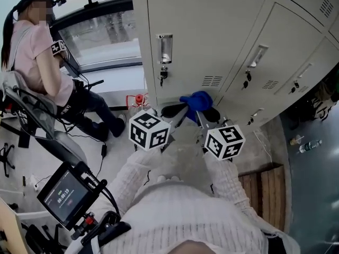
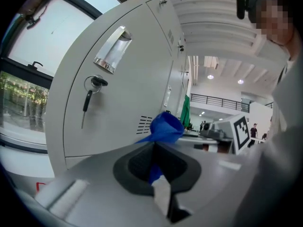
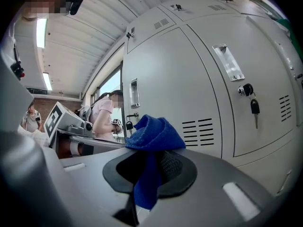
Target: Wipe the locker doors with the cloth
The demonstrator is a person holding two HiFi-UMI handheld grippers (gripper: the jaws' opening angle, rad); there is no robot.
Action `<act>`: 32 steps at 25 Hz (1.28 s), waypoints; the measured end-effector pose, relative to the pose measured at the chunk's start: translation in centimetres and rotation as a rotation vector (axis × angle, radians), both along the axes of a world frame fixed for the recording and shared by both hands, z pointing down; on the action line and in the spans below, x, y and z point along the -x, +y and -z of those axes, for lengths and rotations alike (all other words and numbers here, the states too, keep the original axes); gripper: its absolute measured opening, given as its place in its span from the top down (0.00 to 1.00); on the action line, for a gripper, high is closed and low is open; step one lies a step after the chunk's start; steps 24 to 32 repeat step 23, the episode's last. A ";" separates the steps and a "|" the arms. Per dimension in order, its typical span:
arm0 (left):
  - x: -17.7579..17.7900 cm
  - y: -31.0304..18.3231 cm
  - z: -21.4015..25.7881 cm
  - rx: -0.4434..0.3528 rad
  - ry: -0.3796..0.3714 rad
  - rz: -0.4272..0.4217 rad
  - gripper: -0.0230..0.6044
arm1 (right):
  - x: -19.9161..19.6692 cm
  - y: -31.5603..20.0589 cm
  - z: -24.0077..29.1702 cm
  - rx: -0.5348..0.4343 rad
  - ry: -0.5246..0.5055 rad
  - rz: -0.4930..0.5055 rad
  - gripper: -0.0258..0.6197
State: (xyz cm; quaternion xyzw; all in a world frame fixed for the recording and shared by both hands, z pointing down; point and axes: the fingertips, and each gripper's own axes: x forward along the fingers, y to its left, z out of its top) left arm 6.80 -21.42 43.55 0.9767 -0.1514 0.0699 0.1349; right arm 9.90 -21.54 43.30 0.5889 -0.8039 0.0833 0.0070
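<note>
Small blue soft-pile cloth [image 1: 197, 99] sits bunched between my two tools, in front of the pale grey metal locker doors [image 1: 206, 30], low down near the louvre vents [image 1: 212, 81]. From the head view I can't tell whether it touches the door. The gripper views suggest it's just short of it.

Left tool [image 2: 156, 162]: jaws closed on a thin strip of the cloth, with the rest puffed up above the tips.

Right tool [image 3: 150, 167]: jaws closed on a thicker fold. The bulk is heaped on top and a tail hangs down between the jaws.

Handling, my read:
- The cloth is light and limp, with no stiffness of its own, so it goes wherever the tools push it.
- The pile looks grippy enough not to slide out of a firm pinch, but the left tool's thin strip is the hold more likely to pull free under drag.
- It's best held by a doubled fold deep in the jaws, leaving a fat pad proud of the tips so that cloth, not jaw, meets the paint.

Hazards on the door: small key hanging in the lock [image 1: 163, 75] and recessed metal handle [image 1: 165, 47]. Loose cloth could snag on either.
</note>
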 end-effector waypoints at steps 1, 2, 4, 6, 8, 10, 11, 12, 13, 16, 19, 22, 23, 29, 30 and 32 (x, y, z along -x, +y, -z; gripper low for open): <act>0.2 0.2 0.0 0.000 0.003 0.004 0.96 | 0.2 0.1 0.0 0.000 -0.002 0.007 0.88; 0.4 0.3 -0.1 0.000 0.004 0.008 0.96 | 0.3 0.2 -0.1 0.001 -0.002 0.014 0.88; 0.5 0.3 -0.1 0.001 0.006 0.016 0.96 | 0.5 0.2 -0.1 0.004 0.001 0.025 0.88; 0.5 0.2 -0.2 0.007 0.014 0.020 0.96 | 0.4 0.0 -0.2 0.008 0.003 0.028 0.88; 0.5 0.0 -0.1 0.010 0.025 0.022 0.96 | 0.4 -0.2 -0.1 0.009 0.007 0.026 0.88; 0.7 -0.2 0.1 0.008 0.036 0.028 0.96 | 0.5 -0.5 0.0 0.007 0.006 0.024 0.88; 0.8 -0.2 0.2 0.007 0.040 0.030 0.96 | 0.6 -0.5 0.1 0.006 0.005 0.024 0.88; 0.9 -0.2 0.2 0.007 0.041 0.031 0.96 | 0.7 -0.6 0.1 0.006 0.005 0.024 0.88; 1.0 -0.1 0.1 0.006 0.041 0.032 0.96 | 0.7 -0.6 0.0 0.008 0.005 0.023 0.88; 1.2 -0.1 0.1 0.010 0.048 0.035 0.96 | 0.9 -0.7 -0.1 0.012 0.007 0.023 0.88; 1.5 -0.1 0.2 0.027 0.078 0.040 0.96 | 1.2 -0.5 0.1 0.012 0.003 0.028 0.88; 1.6 -0.2 0.4 0.030 0.094 0.039 0.96 | 1.4 -0.4 0.3 0.010 0.000 0.030 0.88; 1.6 -0.2 0.4 0.030 0.098 0.038 0.96 | 1.4 -0.4 0.3 0.009 -0.001 0.031 0.88; 1.6 -0.2 0.4 0.030 0.098 0.038 0.96 | 1.4 -0.4 0.3 0.009 -0.001 0.031 0.88; 1.6 -0.2 0.4 0.030 0.098 0.038 0.96 | 1.4 -0.4 0.3 0.009 -0.001 0.031 0.88; 1.6 -0.2 0.4 0.030 0.098 0.038 0.96 | 1.4 -0.4 0.3 0.009 -0.001 0.031 0.88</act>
